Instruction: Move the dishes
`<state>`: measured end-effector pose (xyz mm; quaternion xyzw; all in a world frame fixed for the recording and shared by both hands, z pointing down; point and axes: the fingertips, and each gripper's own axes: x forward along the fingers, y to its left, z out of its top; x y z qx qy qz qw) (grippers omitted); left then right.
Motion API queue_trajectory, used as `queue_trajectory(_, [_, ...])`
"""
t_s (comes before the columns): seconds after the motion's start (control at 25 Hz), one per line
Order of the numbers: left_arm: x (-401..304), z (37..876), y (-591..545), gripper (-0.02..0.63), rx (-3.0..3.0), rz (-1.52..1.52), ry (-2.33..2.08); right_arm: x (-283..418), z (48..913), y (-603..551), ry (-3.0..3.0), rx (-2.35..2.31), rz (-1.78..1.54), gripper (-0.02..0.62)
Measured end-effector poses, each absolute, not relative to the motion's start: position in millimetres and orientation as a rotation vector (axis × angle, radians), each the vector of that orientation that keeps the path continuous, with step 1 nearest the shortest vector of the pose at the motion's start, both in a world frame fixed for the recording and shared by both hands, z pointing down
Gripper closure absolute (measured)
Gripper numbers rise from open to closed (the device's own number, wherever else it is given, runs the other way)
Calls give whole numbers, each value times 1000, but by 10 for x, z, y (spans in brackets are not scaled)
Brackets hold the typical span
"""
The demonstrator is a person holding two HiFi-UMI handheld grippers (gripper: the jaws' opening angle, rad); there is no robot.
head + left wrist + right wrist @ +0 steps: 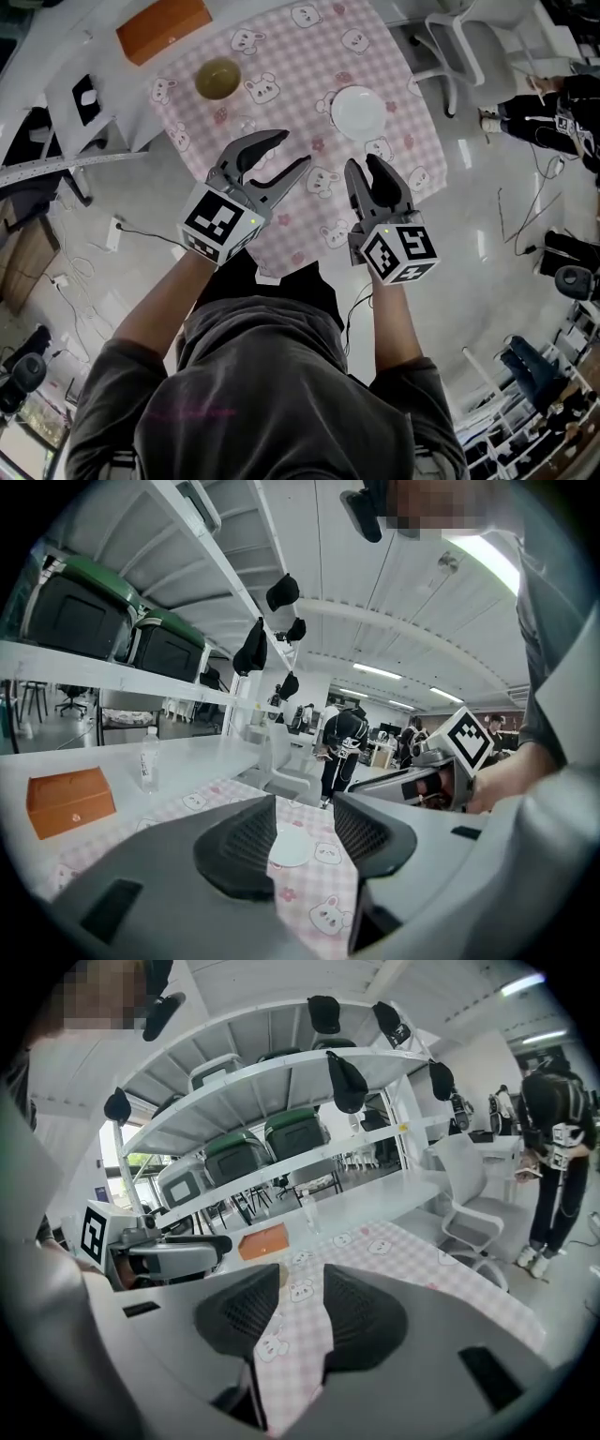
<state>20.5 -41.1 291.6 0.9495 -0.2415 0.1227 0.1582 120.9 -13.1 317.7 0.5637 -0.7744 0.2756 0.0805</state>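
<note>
- The person's grey top (262, 403) filled the near edge of the head view, and both forearms (159, 309) reached forward from it, bare below the sleeves.
- Each hand carried a gripper level with the other, marker cubes (221, 225) toward the body and fingers pointing ahead and slightly down over the near edge of the table (112, 84).
- The left gripper (292, 150) was angled inward toward its partner. Its fingers stood well apart with nothing between them.
- The right gripper (366, 167) pointed nearly straight ahead. Its fingers were apart by a narrower gap and also held nothing.
- The white plate (358, 112) lay flat on the checked cloth (281, 56), straight ahead of the right fingers, near their tips but not touching them.
- In the left gripper view the same plate showed through the gap between the left fingers, farther off on the cloth.
- The olive bowl (217, 79) stood upright on the cloth, beyond the left fingers and off to their outer side, well apart from the plate.
- An orange box (164, 28) sat on the bare table past the bowl, farther still from the left fingers.
- A clear bottle (148, 759) stood upright on the table beyond the box in the left gripper view.
</note>
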Motion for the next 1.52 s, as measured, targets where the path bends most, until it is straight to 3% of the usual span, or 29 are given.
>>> queue_trajectory(0.48, [796, 3610, -760, 416, 2583, 423, -742, 1905, 3746, -542, -2280, 1646, 891, 465])
queue_trajectory(1.52, [1219, 4993, -1190, 426, 2333, 567, -800, 2641, 5054, -1017, -2144, 1573, 1028, 465])
